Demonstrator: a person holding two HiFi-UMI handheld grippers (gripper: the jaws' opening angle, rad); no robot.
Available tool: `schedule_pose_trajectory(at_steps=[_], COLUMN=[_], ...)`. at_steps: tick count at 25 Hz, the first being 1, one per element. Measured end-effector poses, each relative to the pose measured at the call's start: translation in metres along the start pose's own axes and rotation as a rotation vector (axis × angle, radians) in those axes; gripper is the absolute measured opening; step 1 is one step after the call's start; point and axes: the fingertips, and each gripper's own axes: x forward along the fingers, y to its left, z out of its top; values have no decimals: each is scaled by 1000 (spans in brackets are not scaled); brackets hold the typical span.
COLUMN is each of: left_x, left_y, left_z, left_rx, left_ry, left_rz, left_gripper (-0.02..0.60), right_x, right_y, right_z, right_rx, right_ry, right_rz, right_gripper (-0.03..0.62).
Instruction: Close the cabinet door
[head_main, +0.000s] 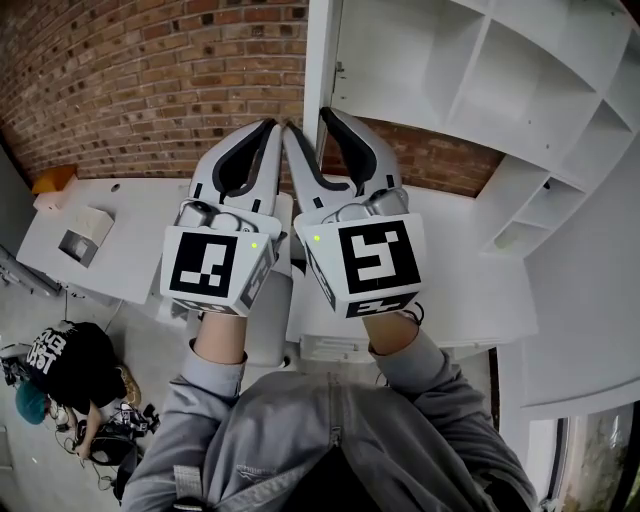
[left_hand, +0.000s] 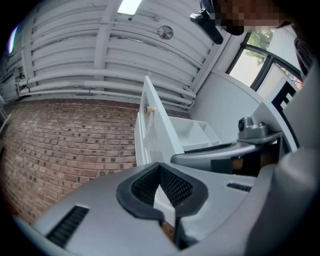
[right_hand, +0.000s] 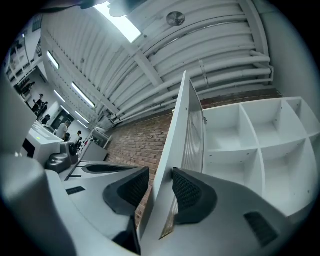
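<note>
You are holding both grippers up side by side, aiming them at the free edge of the cabinet door. The door is standing open, turned edge-on toward you, with the white shelves showing to its right and the brick wall to its left. Your right gripper is straddling that edge with its jaws standing wide apart. The panel is running between them: one pad is lying close against the face toward the shelves and the other is standing clear of the outer face, so nothing is being clamped. That placement is probably giving you a loose hook on the door, so you can swing it without pinching. Your left gripper is hanging just beside it, jaws brought together on nothing, likely only staying out of the way; the closing itself is not yet done
</note>
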Motion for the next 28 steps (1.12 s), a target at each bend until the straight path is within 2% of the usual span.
schedule_pose_trajectory(at_steps=[17, 28], left_x=[3, 15], left_y=[4, -20], left_z=[-3, -1], left_rx=[-23, -34], left_ry=[-2, -21], left_rz=[-35, -116], left_gripper=[6, 6], right_x=[10, -10], right_y=[-9, -33], right_z=[-5, -6], right_rx=[-12, 18], right_ry=[0, 2], right_rz=[-95, -153], right_gripper=[158, 133])
